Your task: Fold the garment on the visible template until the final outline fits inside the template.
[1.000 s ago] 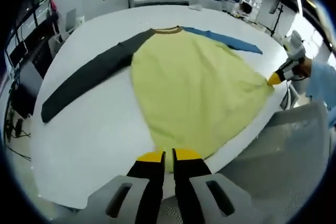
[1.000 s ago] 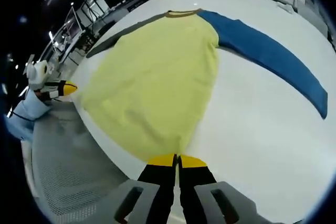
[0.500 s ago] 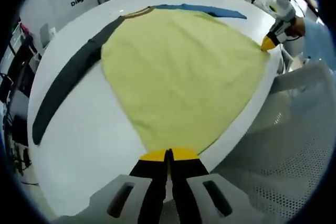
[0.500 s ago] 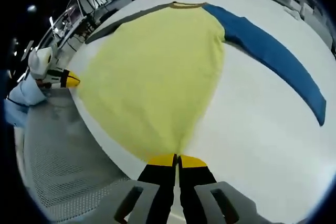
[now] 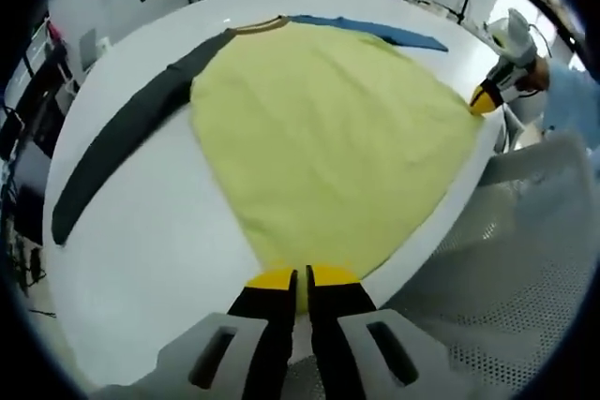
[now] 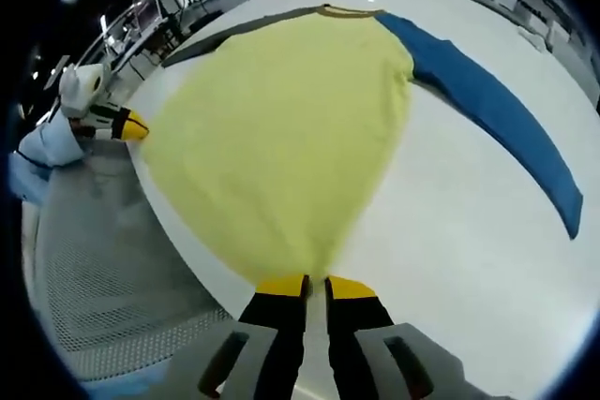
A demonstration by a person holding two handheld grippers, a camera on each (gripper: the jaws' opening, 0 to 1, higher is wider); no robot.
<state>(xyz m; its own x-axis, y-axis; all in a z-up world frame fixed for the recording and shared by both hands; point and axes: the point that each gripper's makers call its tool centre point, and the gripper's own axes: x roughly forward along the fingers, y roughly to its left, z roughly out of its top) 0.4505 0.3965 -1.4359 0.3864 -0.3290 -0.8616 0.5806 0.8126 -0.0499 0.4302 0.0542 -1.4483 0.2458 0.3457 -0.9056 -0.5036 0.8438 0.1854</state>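
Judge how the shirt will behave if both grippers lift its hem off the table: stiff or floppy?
Probably floppy: the shirt lies flat and thin on the table, pulled to points at the left gripper and right gripper. The loose blue sleeve and dark sleeve would likely drag behind.

Each gripper is built alike. The left gripper point(image 5: 300, 280) has two narrow black jaws capped with yellow tips, rising out of pale grey moulded housings, each housing pierced by a slanted rectangular slot. The right gripper point(image 6: 316, 286) shows the same black jaws, yellow tips and slotted grey shoulders. Seen from the other side, each gripper carries black-and-white striping behind its yellow tip and a white rounded body. A light blue sleeve point(image 6: 42, 158) sits behind the gripper at the edge of the right gripper view; its fabric is too blurred to judge, possibly a smooth work jacket.
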